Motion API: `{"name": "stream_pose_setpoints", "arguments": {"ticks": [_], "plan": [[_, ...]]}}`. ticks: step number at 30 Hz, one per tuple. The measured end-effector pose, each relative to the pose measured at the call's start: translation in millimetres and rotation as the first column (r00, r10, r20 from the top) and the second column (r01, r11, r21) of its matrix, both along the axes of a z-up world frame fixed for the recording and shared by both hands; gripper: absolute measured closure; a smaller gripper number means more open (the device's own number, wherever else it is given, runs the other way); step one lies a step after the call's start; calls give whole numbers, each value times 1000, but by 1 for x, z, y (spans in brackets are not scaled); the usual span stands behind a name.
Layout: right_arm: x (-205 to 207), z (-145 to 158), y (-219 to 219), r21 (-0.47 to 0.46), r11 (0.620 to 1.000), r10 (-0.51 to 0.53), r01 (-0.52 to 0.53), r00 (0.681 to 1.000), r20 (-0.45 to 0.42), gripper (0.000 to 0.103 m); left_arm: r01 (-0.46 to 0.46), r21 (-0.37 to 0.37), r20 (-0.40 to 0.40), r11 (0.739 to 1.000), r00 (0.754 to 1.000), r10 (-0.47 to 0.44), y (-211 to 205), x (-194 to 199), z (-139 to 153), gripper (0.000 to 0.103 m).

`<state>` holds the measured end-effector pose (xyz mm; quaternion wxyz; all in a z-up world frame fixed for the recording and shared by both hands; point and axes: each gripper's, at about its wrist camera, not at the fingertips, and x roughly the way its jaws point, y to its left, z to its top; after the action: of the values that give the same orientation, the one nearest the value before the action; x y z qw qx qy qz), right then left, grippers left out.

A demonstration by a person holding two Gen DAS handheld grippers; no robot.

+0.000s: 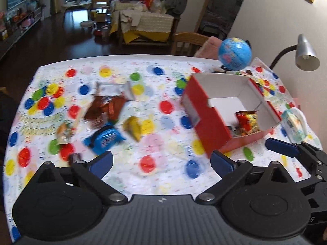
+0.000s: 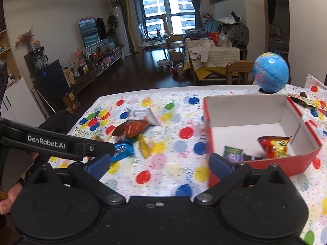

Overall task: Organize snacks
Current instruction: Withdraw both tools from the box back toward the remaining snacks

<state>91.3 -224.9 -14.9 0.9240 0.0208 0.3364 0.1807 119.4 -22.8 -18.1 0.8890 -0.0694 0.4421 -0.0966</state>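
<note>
Left wrist view: loose snack packets [image 1: 106, 120], judged light, crinkly and best pinched at a sealed edge, are seen left of the red box [image 1: 212, 122], with the left tool [image 1: 161, 161] spread wide and empty; right wrist view: the right tool [image 2: 159, 163] is likewise released near the box's front corner.

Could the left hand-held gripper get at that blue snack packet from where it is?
Probably yes. The left hand-held gripper is open and empty, and the blue snack packet lies on the tablecloth just ahead, with nothing between them.
</note>
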Motion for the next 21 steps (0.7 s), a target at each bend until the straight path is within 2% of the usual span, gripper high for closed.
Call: {"name": "stream_pose_setpoints", "arguments": {"ticks": [6, 12, 21], "plan": [[-7, -8, 31, -7, 1000, 15, -15, 1000, -14, 1, -41, 5, 3, 999, 999, 41, 40, -14, -2, 1], [-9, -14, 54, -5, 1000, -15, 15, 1000, -24, 1, -95, 14, -4, 995, 995, 95, 75, -20, -9, 1], [-4, -27, 83, -27, 999, -41, 40, 999, -13, 1, -141, 66, -45, 988, 988, 144, 99, -19, -36, 1]]}}
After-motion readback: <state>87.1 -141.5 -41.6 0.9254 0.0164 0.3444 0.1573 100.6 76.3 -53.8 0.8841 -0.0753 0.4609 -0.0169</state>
